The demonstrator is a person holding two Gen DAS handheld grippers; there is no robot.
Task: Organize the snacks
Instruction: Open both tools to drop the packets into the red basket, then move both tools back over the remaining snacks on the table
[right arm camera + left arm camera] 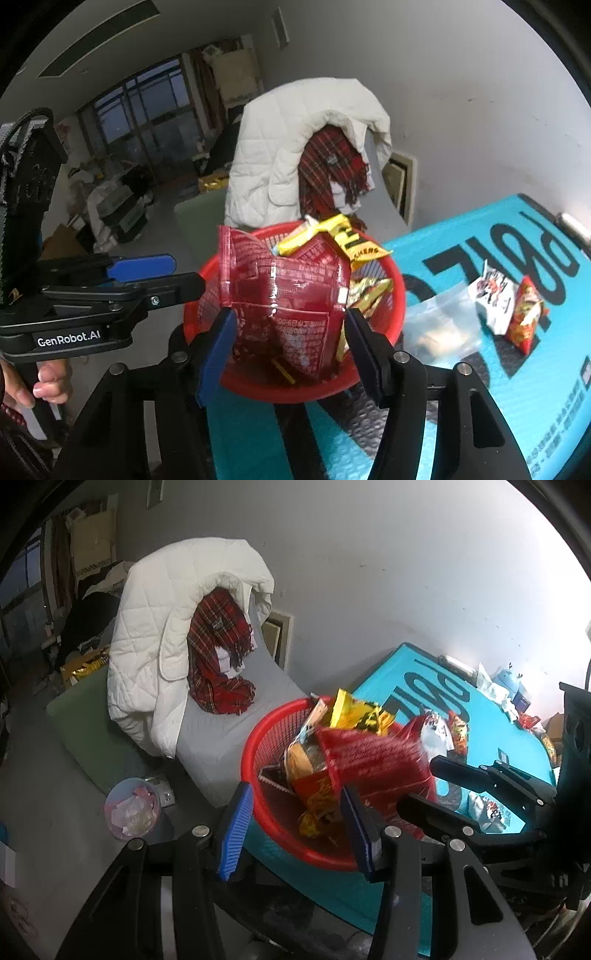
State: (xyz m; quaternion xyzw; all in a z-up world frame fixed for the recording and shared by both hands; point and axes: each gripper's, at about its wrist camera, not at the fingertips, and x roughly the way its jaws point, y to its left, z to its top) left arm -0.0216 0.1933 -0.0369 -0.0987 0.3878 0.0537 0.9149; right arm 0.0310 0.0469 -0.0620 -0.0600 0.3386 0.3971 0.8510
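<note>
Red and shiny, the big crinkly snack bag [284, 314] sits between the wide-apart fingers of the right gripper [288, 343], over the round red mesh basket [397, 295]; whether they touch it I cannot tell. Its white print is too small to read. A yellow packet [354, 240] in the basket says "SHENG" (partly cut off). The left gripper [184, 275], marked "GenRobot.AI", is spread apart, holding nothing. The basket sits on a teal mat [517, 387].

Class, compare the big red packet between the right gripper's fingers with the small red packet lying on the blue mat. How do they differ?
The big red packet stands over the red basket; the small red packet lies on the blue mat. The first sits between the right gripper fingers; the second lies free. Both are red snack bags.
</note>
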